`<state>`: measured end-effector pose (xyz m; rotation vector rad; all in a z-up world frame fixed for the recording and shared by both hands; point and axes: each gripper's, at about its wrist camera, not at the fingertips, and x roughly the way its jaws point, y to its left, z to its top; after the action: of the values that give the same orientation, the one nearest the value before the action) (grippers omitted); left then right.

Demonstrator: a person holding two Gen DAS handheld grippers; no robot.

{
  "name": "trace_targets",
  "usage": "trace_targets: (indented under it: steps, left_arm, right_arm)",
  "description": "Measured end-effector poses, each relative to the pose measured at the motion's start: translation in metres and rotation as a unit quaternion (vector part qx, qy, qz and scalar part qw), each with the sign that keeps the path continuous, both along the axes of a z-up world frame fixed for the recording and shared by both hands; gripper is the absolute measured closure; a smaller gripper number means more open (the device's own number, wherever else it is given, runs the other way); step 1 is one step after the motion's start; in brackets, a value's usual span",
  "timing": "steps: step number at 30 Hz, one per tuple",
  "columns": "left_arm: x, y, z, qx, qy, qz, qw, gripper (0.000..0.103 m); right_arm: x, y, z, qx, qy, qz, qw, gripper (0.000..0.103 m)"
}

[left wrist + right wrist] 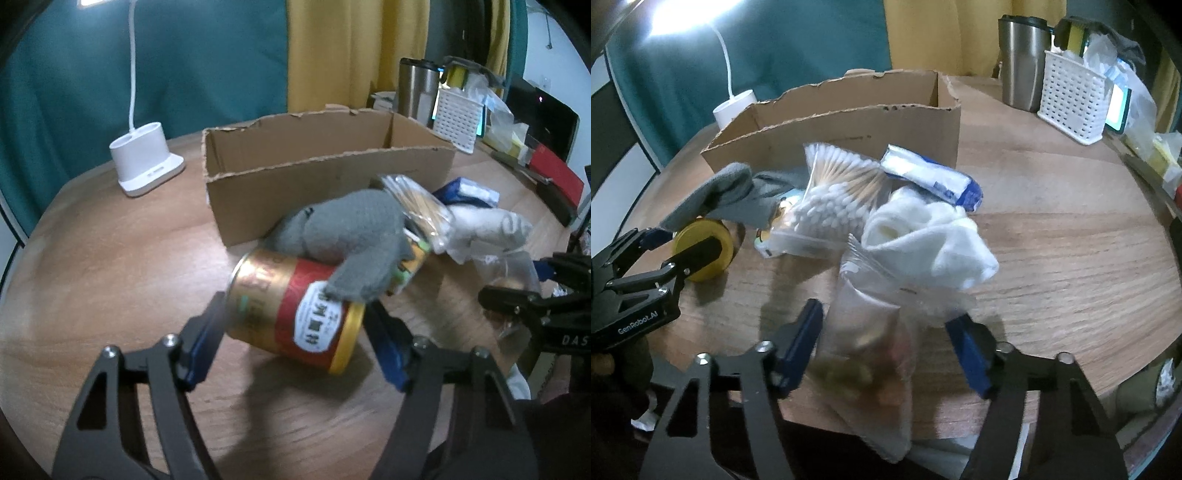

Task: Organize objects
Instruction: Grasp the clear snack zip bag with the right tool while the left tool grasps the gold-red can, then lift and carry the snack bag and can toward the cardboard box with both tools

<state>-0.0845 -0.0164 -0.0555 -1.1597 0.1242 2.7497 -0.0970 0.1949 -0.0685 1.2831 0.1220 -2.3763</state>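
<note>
Your left hand-held gripper (295, 332) straddles a red-and-gold tin can (295, 314) lying on its side on the bench (110, 277); its blue pads sit at the can's two ends, and contact looks likely but blurred, so you cannot tell if it grips. A grey glove (347, 240) drapes over the can. Your right hand-held gripper (886, 339) has a clear plastic bag (871, 332) between its fingers, pads not pressing it. Cotton swabs (834, 195), a white sock (923, 240) and a blue packet (931, 177) lie just before the cardboard box (849, 122).
</note>
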Motion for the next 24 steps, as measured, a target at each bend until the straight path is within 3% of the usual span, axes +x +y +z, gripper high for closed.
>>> trace_targets:
  steps: [4, 12, 24]
  left_arm:
    - [0.005, 0.002, 0.002, 0.007, -0.004, 0.002, 1.0, 0.031]
    - [0.02, 0.006, 0.009, 0.034, -0.006, 0.019, 0.9992, 0.032]
    - [0.039, 0.018, 0.023, 0.044, 0.0, 0.027, 0.9987, 0.032]
  right_arm:
    - [0.003, 0.0, 0.001, -0.001, 0.004, 0.008, 1.0, 0.043]
    - [0.011, 0.0, 0.006, -0.01, 0.013, 0.037, 0.999, 0.045]
    - [0.021, 0.006, 0.023, -0.022, 0.035, 0.053, 0.998, 0.047]
